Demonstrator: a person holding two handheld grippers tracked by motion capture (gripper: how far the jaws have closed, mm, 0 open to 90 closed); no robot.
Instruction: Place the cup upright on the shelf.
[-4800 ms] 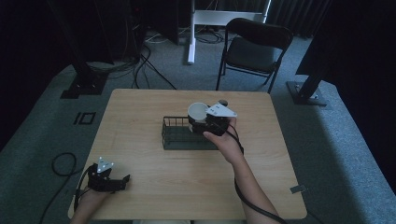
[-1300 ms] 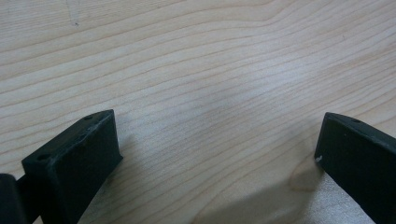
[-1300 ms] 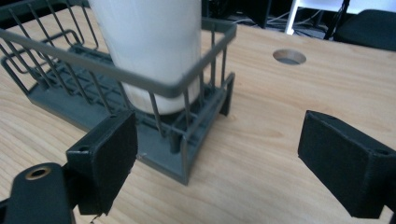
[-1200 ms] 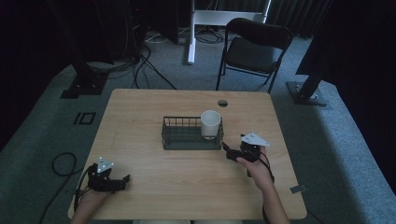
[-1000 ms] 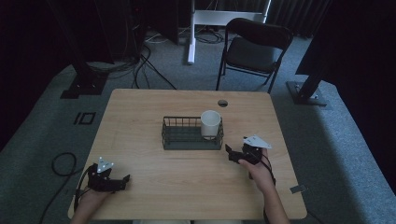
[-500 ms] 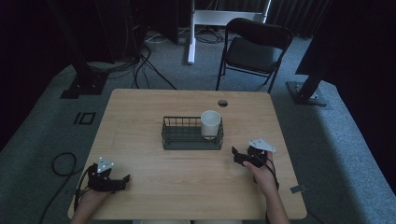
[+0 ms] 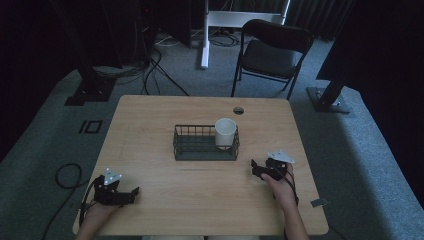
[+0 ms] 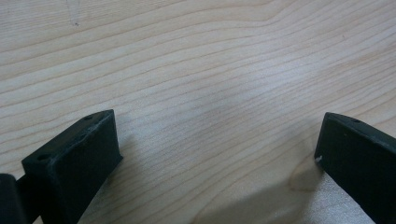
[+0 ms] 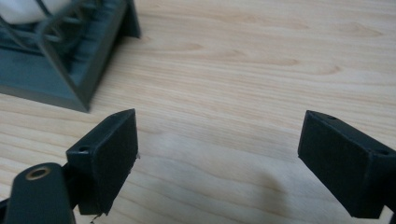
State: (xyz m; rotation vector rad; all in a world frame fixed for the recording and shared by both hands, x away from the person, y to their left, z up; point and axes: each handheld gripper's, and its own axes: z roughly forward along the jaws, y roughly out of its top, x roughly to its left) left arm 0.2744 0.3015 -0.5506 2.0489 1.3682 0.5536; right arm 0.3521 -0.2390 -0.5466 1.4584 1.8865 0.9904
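Right gripper (image 7: 261,169) resting low on the wooden table (image 7: 150,125), jaws spread wide and gripping nothing, bare wood between them in the right gripper view (image 9: 219,154). Left gripper (image 7: 127,192) likewise parked at the near left corner, jaws wide apart and empty (image 8: 219,154). White cup (image 7: 225,133) standing upright inside the dark wire basket (image 7: 195,152), tucked into its right end, mouth up. From the right gripper: ahead and to the left, near but apart, with the basket's right wall in between. Nearer hand by far the right; left well apart from the basket. Probably a finished placement, with any further reach for the cup needing to come from above, over the rim. Cup's lower part screened by wires; just a blurred white patch (image 9: 28,7) behind the basket corner (image 9: 88,60), cut off at the frame edge.
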